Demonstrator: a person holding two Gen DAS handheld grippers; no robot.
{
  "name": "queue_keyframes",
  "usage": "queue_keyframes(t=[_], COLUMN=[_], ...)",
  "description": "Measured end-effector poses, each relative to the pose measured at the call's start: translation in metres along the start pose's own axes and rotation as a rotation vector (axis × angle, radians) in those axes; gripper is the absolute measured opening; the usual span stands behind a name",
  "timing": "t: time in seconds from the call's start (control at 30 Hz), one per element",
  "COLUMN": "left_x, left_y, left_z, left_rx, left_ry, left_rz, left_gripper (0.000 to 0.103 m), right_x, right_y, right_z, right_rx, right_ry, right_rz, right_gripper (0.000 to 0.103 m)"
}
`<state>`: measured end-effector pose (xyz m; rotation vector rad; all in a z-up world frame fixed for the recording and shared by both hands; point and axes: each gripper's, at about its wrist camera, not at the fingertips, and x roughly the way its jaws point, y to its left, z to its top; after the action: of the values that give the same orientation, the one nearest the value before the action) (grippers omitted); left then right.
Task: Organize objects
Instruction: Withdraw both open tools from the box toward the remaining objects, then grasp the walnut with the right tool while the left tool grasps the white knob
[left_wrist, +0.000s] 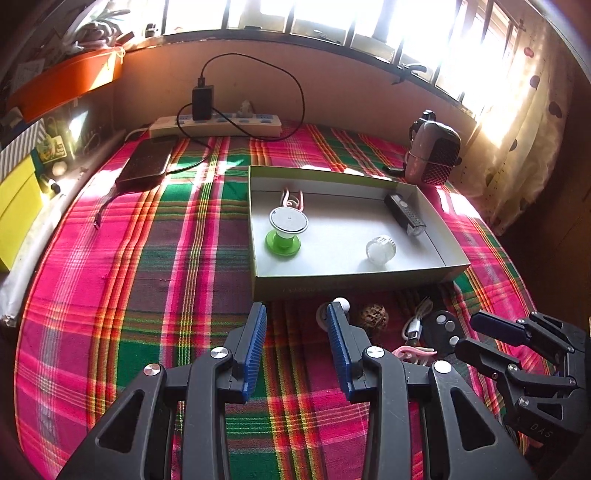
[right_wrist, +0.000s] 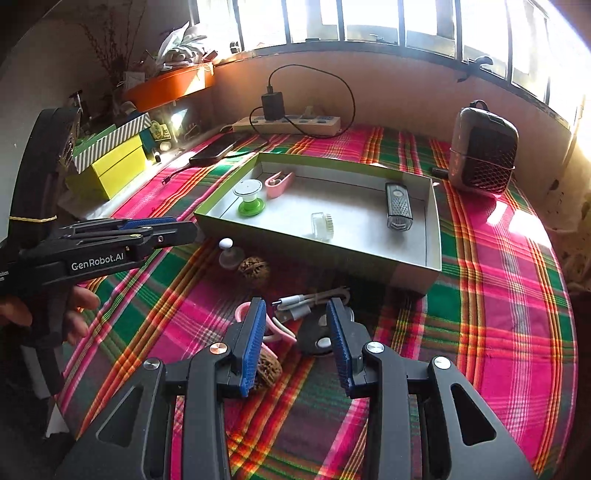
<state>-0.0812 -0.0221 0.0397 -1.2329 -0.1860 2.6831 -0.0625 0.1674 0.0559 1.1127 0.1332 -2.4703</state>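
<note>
Below the right gripper (right_wrist: 295, 343), jaws apart and empty, a walnut (right_wrist: 269, 369), pink clip (right_wrist: 275, 328) and black fidget spinner (right_wrist: 314, 339) lie partly hidden by its fingers on the plaid cloth (right_wrist: 498, 314); the grey box (right_wrist: 417, 275) beyond holds a spool (right_wrist: 250, 199), jar (right_wrist: 322, 226) and black light (right_wrist: 398, 206). Beside it, the left gripper (left_wrist: 295, 347) is open too; its body reads "GenRobot.AI", while other labels stay illegible.
</note>
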Motion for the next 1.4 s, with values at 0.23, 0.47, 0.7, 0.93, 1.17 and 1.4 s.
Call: queue_keyframes(t=[0.23,0.47,0.7,0.93,1.17,1.4], left_x=[-0.002,-0.002,0.001,0.007,0.012,0.018], left_y=[0.001,0.002,0.002,0.001,-0.001,-0.005], left_z=[-0.012,-0.020,-0.024,-0.025,-0.023,-0.019], left_rx=[0.002,0.003,0.010,0.011,0.020,0.029], left_ry=[0.010,0.020,0.035,0.050,0.061,0.067], left_rz=[0.002,-0.005,-0.017,-0.032,-0.041,-0.046], left_gripper=[0.032,0.032,0.032,0.032,0.032,0.032], right_x=[0.001,0.005,0.017,0.024,0.026,0.024], right_y=[0.014,0.024,0.028,0.028,0.024,0.022], right_z=[-0.021,-0.028,-0.032,-0.034,-0.035,-0.036], right_rx=[-0.014,-0.020,-0.033,-0.032,-0.018,-0.036], right_ry=[0.021,0.036,0.064,0.084,0.082,0.072], right_rz=[0.012,0.015,-0.004,-0.020,-0.025,-0.036], right_gripper=[0.036,0.042,0.042,0.042,0.039,0.031])
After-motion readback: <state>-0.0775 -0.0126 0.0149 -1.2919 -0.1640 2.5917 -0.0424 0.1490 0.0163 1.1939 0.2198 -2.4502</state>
